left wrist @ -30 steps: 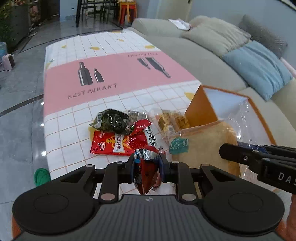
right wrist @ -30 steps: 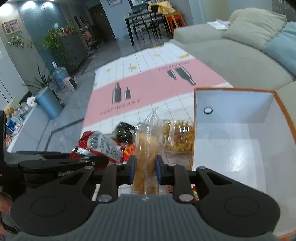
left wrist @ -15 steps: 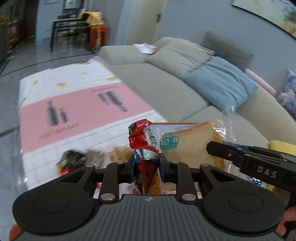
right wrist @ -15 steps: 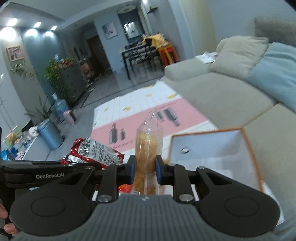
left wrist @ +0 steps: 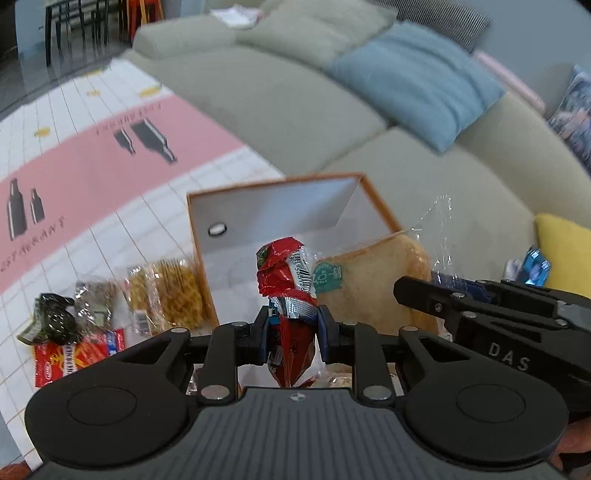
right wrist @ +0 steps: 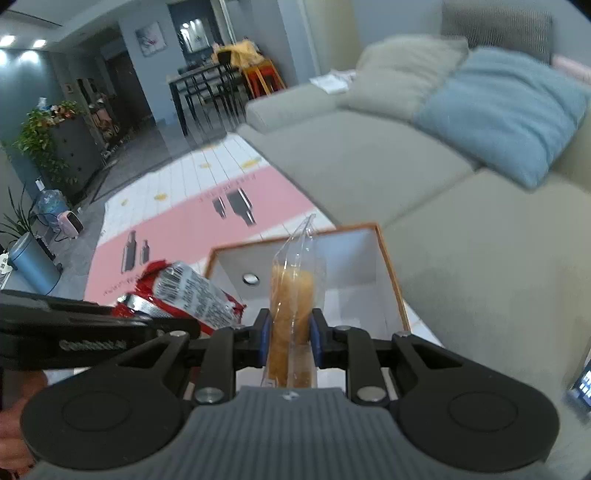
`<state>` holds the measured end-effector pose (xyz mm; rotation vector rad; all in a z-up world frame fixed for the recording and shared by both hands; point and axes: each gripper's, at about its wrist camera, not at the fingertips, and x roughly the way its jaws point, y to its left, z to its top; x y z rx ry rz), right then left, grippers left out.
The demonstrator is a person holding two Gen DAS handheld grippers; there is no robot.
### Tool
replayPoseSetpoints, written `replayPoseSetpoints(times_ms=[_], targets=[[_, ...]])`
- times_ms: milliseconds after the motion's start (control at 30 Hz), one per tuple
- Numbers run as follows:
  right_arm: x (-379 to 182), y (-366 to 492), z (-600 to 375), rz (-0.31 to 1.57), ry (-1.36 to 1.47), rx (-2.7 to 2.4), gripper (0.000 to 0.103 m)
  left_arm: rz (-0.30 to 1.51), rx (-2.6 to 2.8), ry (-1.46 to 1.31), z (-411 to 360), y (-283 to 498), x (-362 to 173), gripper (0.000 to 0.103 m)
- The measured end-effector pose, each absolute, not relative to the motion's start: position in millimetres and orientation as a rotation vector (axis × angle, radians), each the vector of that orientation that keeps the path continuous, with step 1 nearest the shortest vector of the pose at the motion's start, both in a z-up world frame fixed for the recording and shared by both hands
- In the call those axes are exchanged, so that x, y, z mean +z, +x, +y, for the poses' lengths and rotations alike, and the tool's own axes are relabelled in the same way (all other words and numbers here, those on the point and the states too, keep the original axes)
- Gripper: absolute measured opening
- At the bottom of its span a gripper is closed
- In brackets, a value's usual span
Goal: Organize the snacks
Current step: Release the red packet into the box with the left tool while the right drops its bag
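Sofa (left wrist: 280,99): one, grey-green, along the far and right side of the scene, beside the bench.
Cushions: four counted in the left wrist view: one beige (left wrist: 314,29), one blue (left wrist: 417,81), one striped grey (left wrist: 443,14) and one yellow (left wrist: 565,247) at the right edge.
Bench (left wrist: 92,173): one, under a white-checked cloth with a pink band and printed bottles; it carries the box and the loose snacks.
Box (left wrist: 376,206): one, open, white inside with orange edges, at the right end of the bench next to the sofa; its floor is bare where it shows.
Bread bag (right wrist: 293,306): one clear bag of sliced bread, upright, in front of the box.
Red packet (left wrist: 286,291): one crinkled foil packet with a barcode, held up near the box, left of the bread.
Loose snacks: four on the cloth left of the box: a yellow bag (left wrist: 166,291) just beside the box wall, a brownish bag (left wrist: 94,299), a dark green bag (left wrist: 51,321), a flat red packet (left wrist: 70,360) nearest.
Left hand-held gripper (left wrist: 291,332): one, clamped on the red packet.
Right hand-held gripper (right wrist: 290,334): one, clamped on the bread bag.
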<state>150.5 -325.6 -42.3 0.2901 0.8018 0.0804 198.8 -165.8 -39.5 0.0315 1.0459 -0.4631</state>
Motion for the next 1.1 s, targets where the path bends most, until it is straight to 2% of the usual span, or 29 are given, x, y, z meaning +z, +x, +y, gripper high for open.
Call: replayPoseSetpoints(times_ms=[367,667,867,1000,1100], targets=[[-87.5,184.6,-339.2,0.902,0.433,0.137,0.02,1.166,-0.392,0.207,-190.0,220.3,-73.9,0.027],[-100.2,200.9,-335.5,0.971,0.196,0.119,0.022,1.222,-0.377,0.355,-215.8,229.1,-97.7,0.028],[-100.2,197.4,-327.4,0.981,-0.044,0.133,0.026,1.237,-0.439,0.351,-225.6,230.5,-105.3,0.037],[-98.9,191.3,-324.9,0.971,-0.179,0.105,0.028,1.28,-0.509,0.225,-219.3,234.6,-108.1,0.059],[-93.6,186.9,-331.5,0.969,-0.159,0.111,0.03,1.268,-0.533,0.176,-213.7,232.4,-104.4,0.06]])
